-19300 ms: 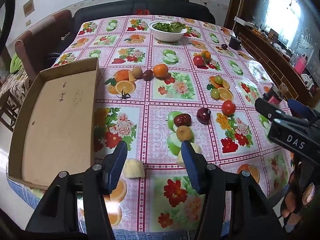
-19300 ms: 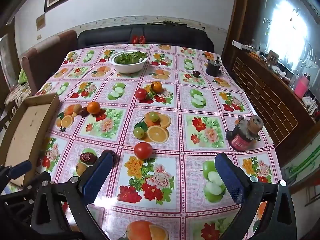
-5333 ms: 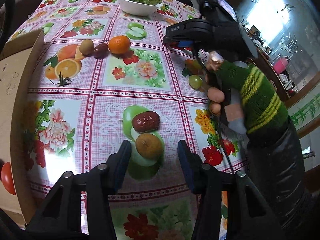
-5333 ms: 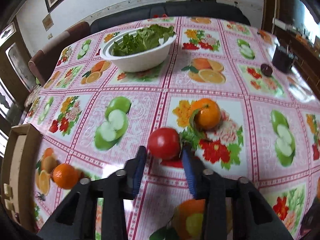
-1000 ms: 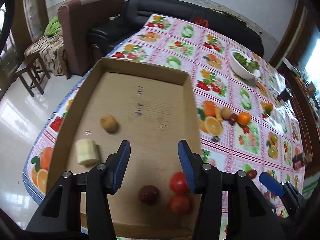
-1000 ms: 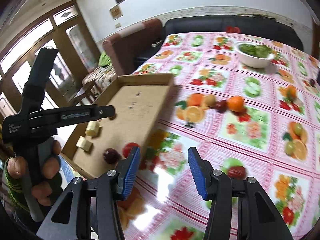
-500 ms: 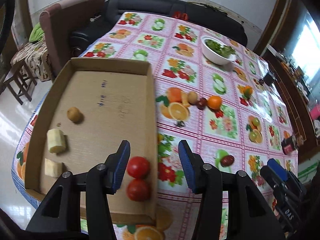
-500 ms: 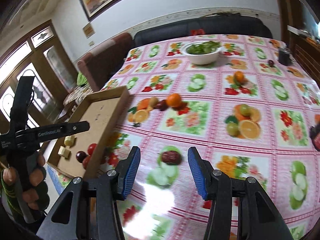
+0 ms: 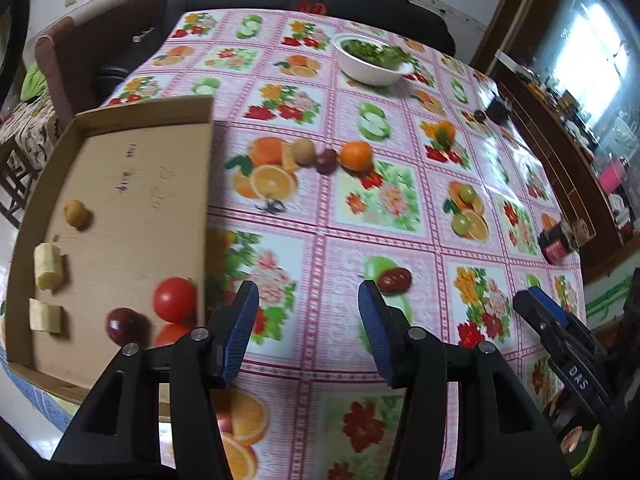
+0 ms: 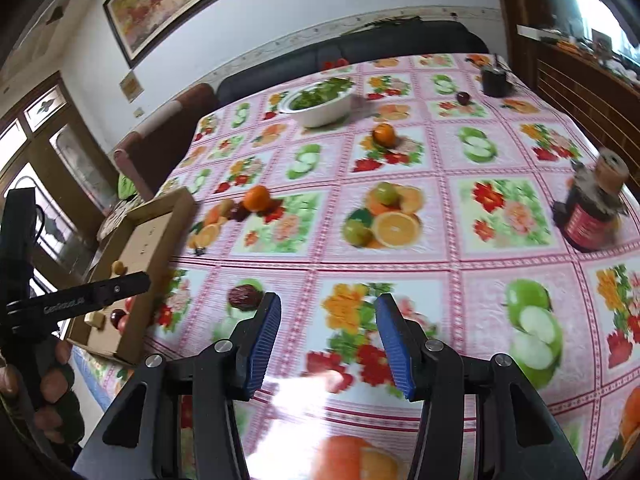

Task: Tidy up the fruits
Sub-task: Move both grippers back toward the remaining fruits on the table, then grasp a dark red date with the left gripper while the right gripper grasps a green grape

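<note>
Both my grippers, left (image 9: 306, 320) and right (image 10: 328, 334): fingers apart, nothing between. Cardboard tray (image 9: 132, 120) on bench holds tomatoes (image 9: 175, 299), plum, banana pieces. Left outside tray: dark red fruit (image 9: 395, 280) nearest, orange (image 9: 356, 155), green fruits farther. Roughly half done.

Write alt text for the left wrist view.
The open, empty left hand-held gripper hovers over a fruit-print tablecloth, a dark red date just ahead. Left, a cardboard tray holds tomatoes, a plum and banana pieces; more fruit lies beyond.
</note>
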{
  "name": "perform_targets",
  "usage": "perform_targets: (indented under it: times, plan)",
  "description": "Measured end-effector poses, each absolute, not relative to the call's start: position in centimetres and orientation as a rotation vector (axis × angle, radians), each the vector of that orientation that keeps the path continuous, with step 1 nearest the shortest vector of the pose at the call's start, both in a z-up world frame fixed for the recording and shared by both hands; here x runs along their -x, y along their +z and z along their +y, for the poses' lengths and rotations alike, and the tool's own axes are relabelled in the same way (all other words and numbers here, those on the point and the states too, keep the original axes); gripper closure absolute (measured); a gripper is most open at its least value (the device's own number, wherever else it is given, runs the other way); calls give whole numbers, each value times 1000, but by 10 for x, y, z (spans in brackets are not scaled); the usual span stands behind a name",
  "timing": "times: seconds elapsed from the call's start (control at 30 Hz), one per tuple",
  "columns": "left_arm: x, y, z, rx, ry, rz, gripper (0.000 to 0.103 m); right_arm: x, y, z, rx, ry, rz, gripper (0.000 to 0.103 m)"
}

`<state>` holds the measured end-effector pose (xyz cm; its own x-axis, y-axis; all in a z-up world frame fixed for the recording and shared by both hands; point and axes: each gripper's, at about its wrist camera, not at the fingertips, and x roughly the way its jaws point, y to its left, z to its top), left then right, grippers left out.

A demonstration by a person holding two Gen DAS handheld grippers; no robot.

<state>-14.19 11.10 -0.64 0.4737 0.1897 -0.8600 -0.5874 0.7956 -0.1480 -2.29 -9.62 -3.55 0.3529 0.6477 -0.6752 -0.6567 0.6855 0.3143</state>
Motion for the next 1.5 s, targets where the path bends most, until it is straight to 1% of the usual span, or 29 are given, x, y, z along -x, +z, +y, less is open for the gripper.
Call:
perform_targets:
  times: [0.27, 0.6, 1.07, 1.2, 1.3, 1.37, 1.4, 1.47, 1.5]
  plan:
    - [128, -20, 91, 460, 444, 1007, 53, 12, -46, -111, -15, 805, 885, 52]
    - [108, -34, 77, 463, 389, 1037, 53, 4, -52, -107, -4, 798, 898, 52]
    - [76, -60, 77, 453, 362, 1051, 53, -27, -66, -46, 86, 833, 923, 52]
    - [72, -60, 78, 435, 361, 1029, 53, -34, -70, -29, 127, 823, 917, 52]
    - [72, -61, 77, 417, 366, 1009, 53, -39, -71, -19, 157, 807, 906, 57]
    - [71, -62, 75, 394, 366, 1005, 53, -44, -74, -13, 181, 793, 912, 65]
    - [70, -62, 75, 380, 368, 1003, 53, -44, -75, -11, 191, 787, 908, 66]
    - [70, -63, 74, 361, 377, 997, 64, -43, -76, -7, 224, 771, 889, 76]
    - [70, -63, 74, 341, 390, 997, 75, -42, -76, -6, 230, 769, 886, 79]
